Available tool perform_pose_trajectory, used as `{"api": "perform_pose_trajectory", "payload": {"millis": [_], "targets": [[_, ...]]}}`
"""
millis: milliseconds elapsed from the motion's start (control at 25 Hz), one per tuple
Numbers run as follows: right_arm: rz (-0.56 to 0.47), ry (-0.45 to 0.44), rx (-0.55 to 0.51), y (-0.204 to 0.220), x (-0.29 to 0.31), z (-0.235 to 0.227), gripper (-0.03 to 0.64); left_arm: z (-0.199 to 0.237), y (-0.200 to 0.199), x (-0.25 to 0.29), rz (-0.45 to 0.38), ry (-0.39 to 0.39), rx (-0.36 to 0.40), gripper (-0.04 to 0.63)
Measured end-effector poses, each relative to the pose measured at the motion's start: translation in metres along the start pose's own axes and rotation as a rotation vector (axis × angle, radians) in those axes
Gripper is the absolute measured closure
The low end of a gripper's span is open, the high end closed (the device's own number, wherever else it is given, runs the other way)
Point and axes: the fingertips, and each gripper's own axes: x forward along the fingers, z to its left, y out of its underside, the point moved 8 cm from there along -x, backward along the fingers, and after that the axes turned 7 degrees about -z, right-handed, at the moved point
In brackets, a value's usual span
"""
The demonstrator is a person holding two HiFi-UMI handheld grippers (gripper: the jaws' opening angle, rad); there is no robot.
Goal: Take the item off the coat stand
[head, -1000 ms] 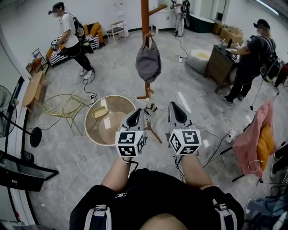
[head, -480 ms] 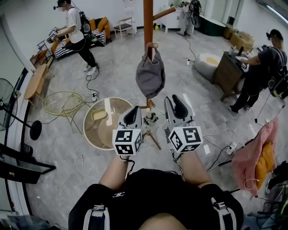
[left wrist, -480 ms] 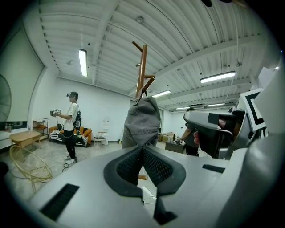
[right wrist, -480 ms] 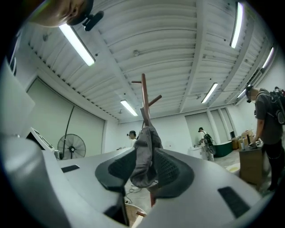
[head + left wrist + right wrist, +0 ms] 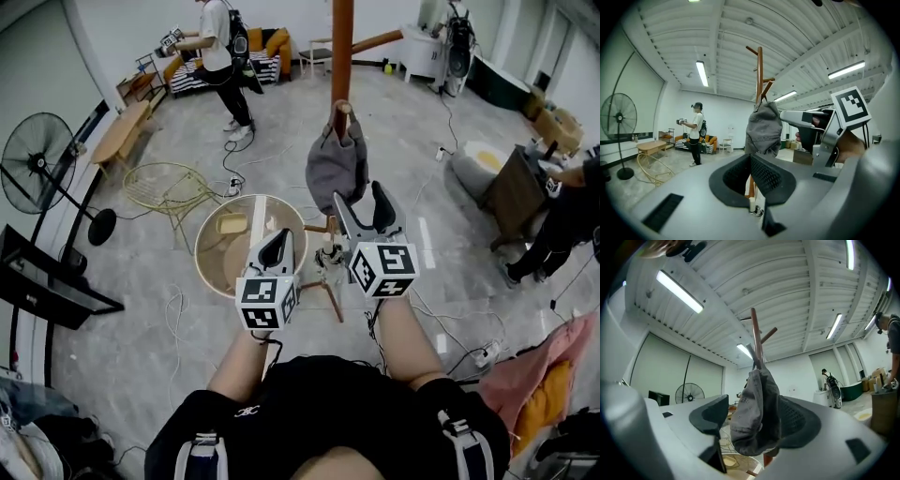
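The grey cloth hat (image 5: 336, 173) hangs from an upturned peg (image 5: 342, 111) of the wooden coat stand (image 5: 342, 42), its top caught over the peg's tip and its body slack against the pole. The step in hand looks like the reach. The right gripper (image 5: 358, 194) is raised to the hat with its jaws spread wide, and nothing is clamped yet. The left gripper (image 5: 279, 248) sits lower and nearer the person, its jaws drawn together at the tips and holding nothing. Next, the right jaws probably need to close on the cloth and lift it up over the peg's tip before drawing it away, since a straight pull could snag. The right gripper view puts the hat squarely between the spread jaws, though contact cannot be judged there. The left gripper view gives the side angle, with the right gripper's tip just beside the hat. Only the head view shows the stand's feet and the round table (image 5: 208, 246) near them.
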Motion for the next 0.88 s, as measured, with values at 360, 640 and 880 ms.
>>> {"api": "perform_pose_trajectory", "payload": {"millis": [360, 640, 880], "targets": [[0.086, -0.003, -0.009, 0.016, 0.044, -0.017, 0.247, 0.006, -0.003, -0.021, -0.007, -0.168, 0.005, 0.578], [0.15, 0.027, -0.036, 0.028, 0.062, -0.018, 0.326, 0.014, -0.001, -0.037, -0.016, -0.24, -0.011, 0.578], [0.168, 0.059, -0.002, 0.029, 0.062, -0.022, 0.487, 0.021, -0.001, -0.043, -0.022, -0.256, -0.015, 0.578]]}}
